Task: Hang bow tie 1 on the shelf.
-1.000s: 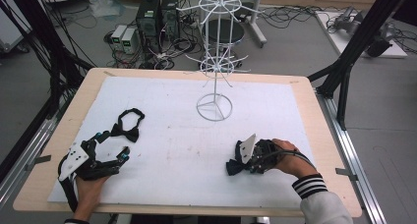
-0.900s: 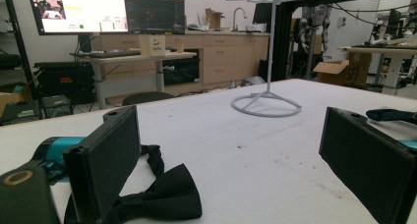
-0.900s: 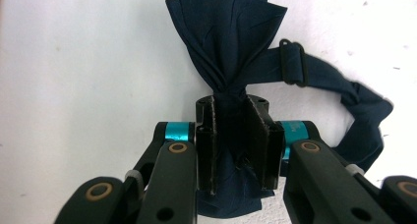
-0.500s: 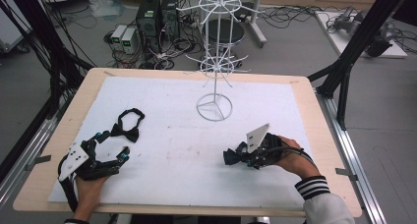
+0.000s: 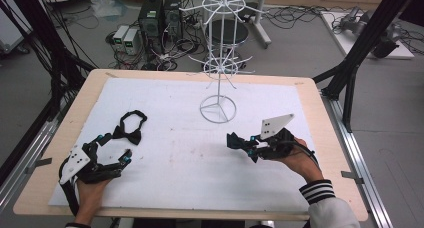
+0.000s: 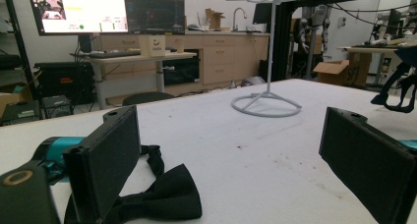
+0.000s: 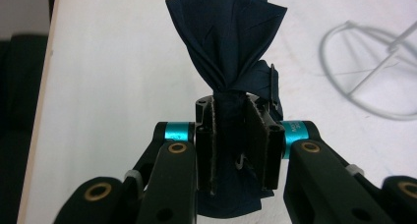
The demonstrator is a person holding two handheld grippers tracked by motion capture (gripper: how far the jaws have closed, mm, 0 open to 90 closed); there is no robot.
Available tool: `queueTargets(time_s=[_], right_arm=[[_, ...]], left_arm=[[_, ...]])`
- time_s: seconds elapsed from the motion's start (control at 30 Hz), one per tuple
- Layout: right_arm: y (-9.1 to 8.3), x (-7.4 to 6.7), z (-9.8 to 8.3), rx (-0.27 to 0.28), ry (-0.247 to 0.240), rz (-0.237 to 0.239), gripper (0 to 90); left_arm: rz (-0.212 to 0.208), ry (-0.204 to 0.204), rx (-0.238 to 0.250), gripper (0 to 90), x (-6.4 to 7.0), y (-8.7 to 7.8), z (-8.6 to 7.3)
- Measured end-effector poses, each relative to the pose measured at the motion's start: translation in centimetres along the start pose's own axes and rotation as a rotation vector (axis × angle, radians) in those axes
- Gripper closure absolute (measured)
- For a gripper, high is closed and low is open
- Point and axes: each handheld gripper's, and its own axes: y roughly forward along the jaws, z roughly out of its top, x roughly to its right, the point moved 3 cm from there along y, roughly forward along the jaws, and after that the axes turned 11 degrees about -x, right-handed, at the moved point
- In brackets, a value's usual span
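- Right claw [image 7: 231, 150] clamped on navy bow tie [image 7: 226, 37], lifted off surface [image 5: 190, 163], near white wire stand [image 5: 218, 63].
- Keep grip at knot; raise strap toward a stand arm.
- Left claw [image 6: 236, 155] open beside black bow tie [image 6: 167, 192], lying on surface.

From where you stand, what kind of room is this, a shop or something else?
Most likely a lab or workshop, not a shop. Computer towers and tangled cables sit on the floor behind the table, a big monitor stands on a desk, and a person works with hand-held grippers.
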Motion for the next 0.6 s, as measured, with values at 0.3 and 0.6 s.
queueTargets(time_s=[0.3,0.6], right_arm=[[-1.3,0.7,0.3,0.133,0.091,-0.047,74.9],[-2.8,1.5,0.1,0.240,0.182,-0.109,74.9]], left_arm=[[0.000,0.000,0.000,9.1,0.0,0.0,0.0],[0.001,0.000,0.000,9.0,0.0,0.0,0.0]])
